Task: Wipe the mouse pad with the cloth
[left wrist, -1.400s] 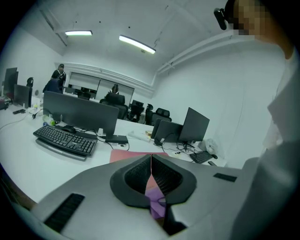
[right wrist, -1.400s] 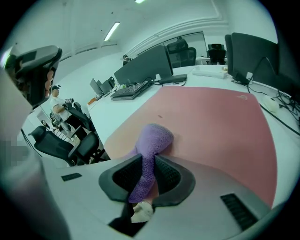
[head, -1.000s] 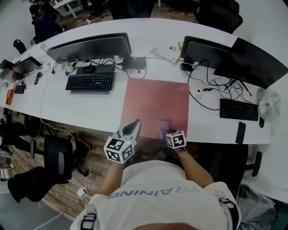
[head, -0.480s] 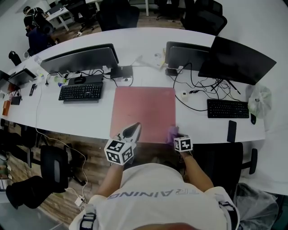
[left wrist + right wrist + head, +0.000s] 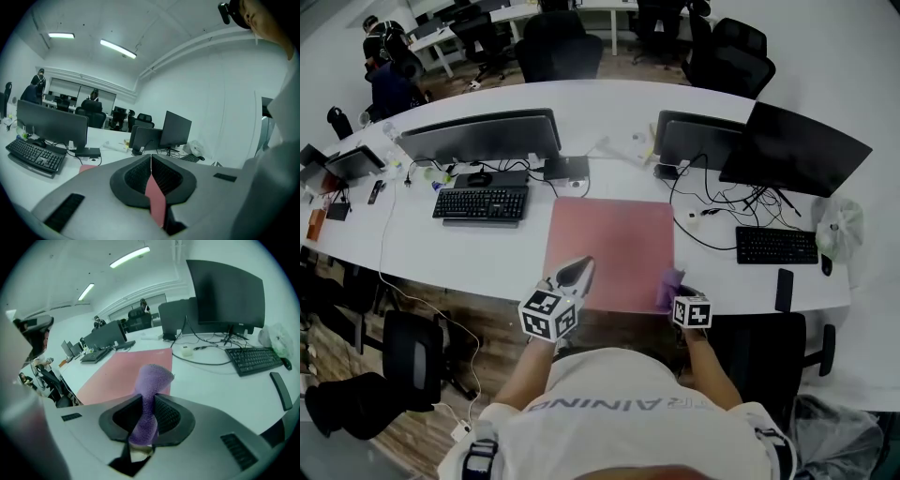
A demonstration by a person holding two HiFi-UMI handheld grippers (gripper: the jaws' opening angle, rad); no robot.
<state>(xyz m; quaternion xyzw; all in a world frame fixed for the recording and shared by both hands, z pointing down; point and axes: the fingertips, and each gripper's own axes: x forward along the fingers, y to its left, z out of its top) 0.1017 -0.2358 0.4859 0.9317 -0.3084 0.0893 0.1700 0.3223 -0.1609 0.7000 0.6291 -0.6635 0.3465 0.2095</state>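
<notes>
The red mouse pad lies on the white desk between two workstations. My right gripper is at the pad's front right corner, shut on a purple cloth. In the right gripper view the cloth stands up out of the closed jaws of that gripper, and the pad stretches away to the left. My left gripper hovers over the pad's front edge. Seen in its own view, the left gripper has its jaws together with nothing between them.
A black keyboard and a wide monitor stand left of the pad. To the right are two monitors, a tangle of cables, a second keyboard, a phone and a plastic bag. Office chairs stand around the desk.
My right gripper has carried the cloth rightward along the pad's front part to its right corner. The left gripper has stayed at the front edge. The head view has shifted slightly.
</notes>
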